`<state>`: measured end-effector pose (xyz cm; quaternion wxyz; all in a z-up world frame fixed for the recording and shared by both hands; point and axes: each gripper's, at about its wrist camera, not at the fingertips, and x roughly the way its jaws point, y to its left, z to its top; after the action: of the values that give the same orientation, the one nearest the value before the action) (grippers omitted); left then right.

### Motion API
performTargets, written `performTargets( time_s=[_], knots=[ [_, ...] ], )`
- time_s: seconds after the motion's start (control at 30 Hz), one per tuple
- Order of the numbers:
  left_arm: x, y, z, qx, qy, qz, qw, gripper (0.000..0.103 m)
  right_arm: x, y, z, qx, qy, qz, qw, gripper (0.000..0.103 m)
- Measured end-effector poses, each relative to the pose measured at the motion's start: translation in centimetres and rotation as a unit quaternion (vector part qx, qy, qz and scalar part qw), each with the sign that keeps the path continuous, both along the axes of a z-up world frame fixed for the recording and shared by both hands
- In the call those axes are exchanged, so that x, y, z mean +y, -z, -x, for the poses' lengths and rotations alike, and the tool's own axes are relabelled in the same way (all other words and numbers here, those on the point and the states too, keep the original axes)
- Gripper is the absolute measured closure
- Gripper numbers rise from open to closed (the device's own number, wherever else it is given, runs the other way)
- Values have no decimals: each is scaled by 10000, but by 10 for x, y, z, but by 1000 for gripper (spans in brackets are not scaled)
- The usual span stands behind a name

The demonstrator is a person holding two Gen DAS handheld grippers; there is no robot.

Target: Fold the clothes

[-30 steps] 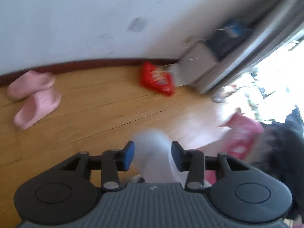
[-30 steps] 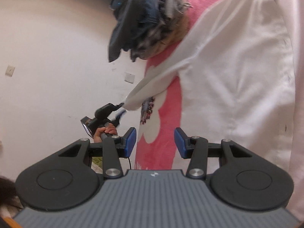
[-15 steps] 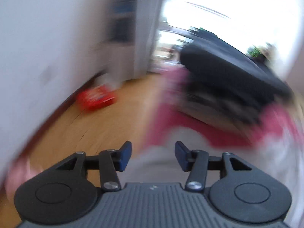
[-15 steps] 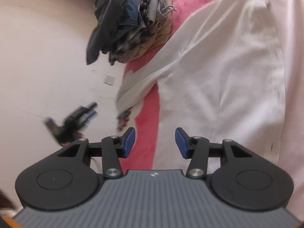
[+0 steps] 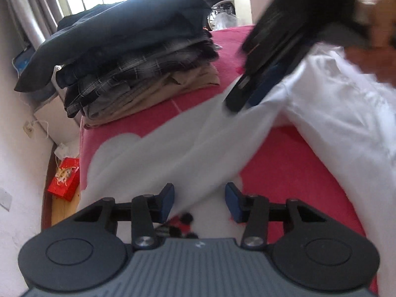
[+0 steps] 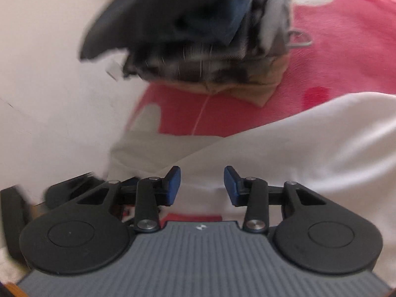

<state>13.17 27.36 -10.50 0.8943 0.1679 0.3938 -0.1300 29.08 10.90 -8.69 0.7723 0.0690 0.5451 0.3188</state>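
A white shirt (image 5: 334, 113) lies spread on a pink blanket (image 5: 297, 163), its long sleeve (image 5: 193, 148) stretched toward me. In the left wrist view my left gripper (image 5: 200, 203) hovers over the sleeve's end, jaws apart and closing, with the cloth lying between and below the pads. My right gripper (image 5: 247, 96), blurred, is tipped down onto the sleeve near the shoulder. In its own view the right gripper (image 6: 201, 185) is low over the white cloth (image 6: 297, 148), its jaws apart and closing.
A stack of folded dark, plaid and tan clothes (image 5: 136, 57) sits on the blanket by the wall, also seen as the stack (image 6: 198, 37) in the right wrist view. A red bag (image 5: 64, 178) lies on the wooden floor beside the bed. A person's hand (image 5: 376, 54) is at the upper right.
My left gripper rolled and swung from facing the floor to facing the bed; the sleeve it held up now lies on the blanket. My right gripper moved down close to the sleeve.
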Motion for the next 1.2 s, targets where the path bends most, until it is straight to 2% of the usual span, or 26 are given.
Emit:
performTargets(
  time_s=[0.1,0.27,0.37,0.47,0.57,0.63,0.7,0.77,0.83,0.97,1.07,1.2],
  knots=[
    [3,2,10,-15,-43,56,10000,56,27,21,-12,-78,-136,397,9991,70],
    [0,-7,23,-335,-154,-91,9993,56,46,18,-23,-1219,40,518,9912,73],
    [2,-15,29,-549,-218,-151,9981,53,40,8,-14,-1475,8,258,9887,71],
    [14,-20,24,-498,-364,21,9981,50,34,-1,6,-1470,-410,8,9883,71],
    [23,-13,13,-217,-625,156,9977,50,48,14,4,-1034,-765,156,9916,71],
    [28,-7,7,-40,-836,288,9961,49,56,29,-9,-894,-564,245,9941,71],
    [34,-9,6,29,-1026,388,9940,48,46,29,-25,-769,-24,-137,9969,72],
    [38,-17,11,-59,-1173,383,9923,46,24,13,-31,-648,458,-641,9948,69],
    [42,-28,18,-168,-1303,389,9906,42,-11,-10,-24,-688,675,-1229,9877,70],
    [39,-50,29,-301,-1441,430,9882,37,-106,-59,7,-995,1185,-1674,9737,69],
    [30,-64,34,-326,-1461,587,9870,36,-192,-92,43,-1307,1670,-1660,9631,69],
    [10,-84,41,-323,-1364,921,9858,34,-290,-134,118,-1818,2290,-1214,9486,68]
  ],
)
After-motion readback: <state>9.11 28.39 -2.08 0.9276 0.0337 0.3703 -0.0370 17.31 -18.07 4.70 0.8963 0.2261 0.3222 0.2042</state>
